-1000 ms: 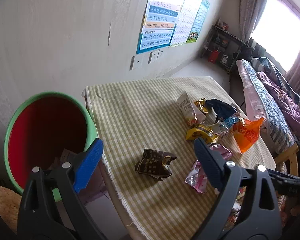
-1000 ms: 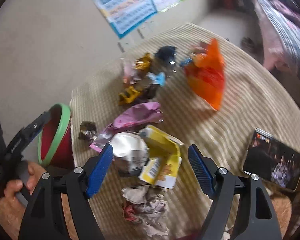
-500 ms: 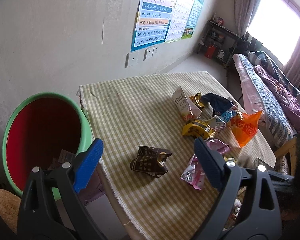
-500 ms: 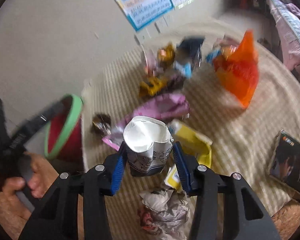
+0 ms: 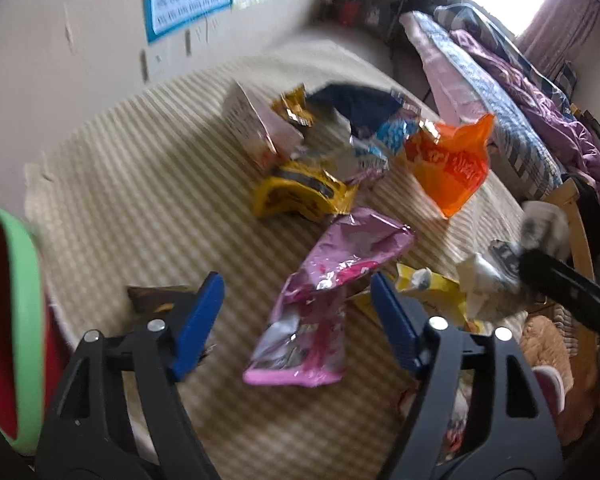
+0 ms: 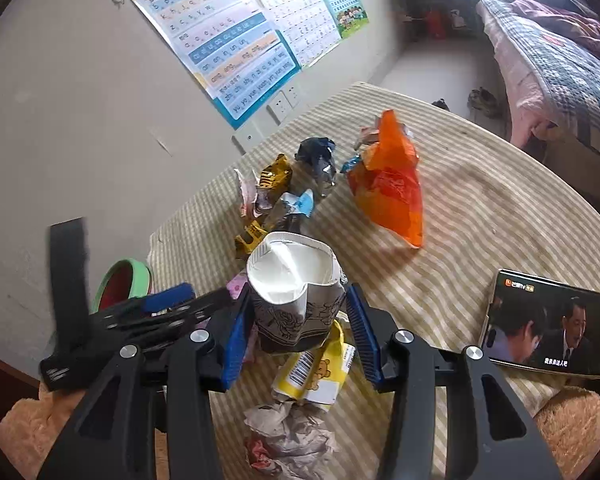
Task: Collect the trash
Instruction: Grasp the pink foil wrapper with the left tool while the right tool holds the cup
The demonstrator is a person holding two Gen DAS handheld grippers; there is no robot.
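Snack wrappers litter the checked tablecloth. My left gripper hangs low over a pink foil wrapper. The wrapper lies between its blue pads, which are closing and do not touch it. A brown wrapper peeks out behind the left finger. My right gripper is shut on a crushed white paper cup, held just above the table. In the right wrist view the left gripper is close on the left. The green-rimmed red bin stands off the table's left edge.
A yellow wrapper, an orange bag and several smaller wrappers lie further back. A yellow carton and crumpled paper sit under the cup. A phone playing video lies at right. A bed is behind.
My left gripper swung right and down from above the brown wrapper to straddle the pink one, its jaws narrowing. My right gripper shut on the paper cup and lifted it.
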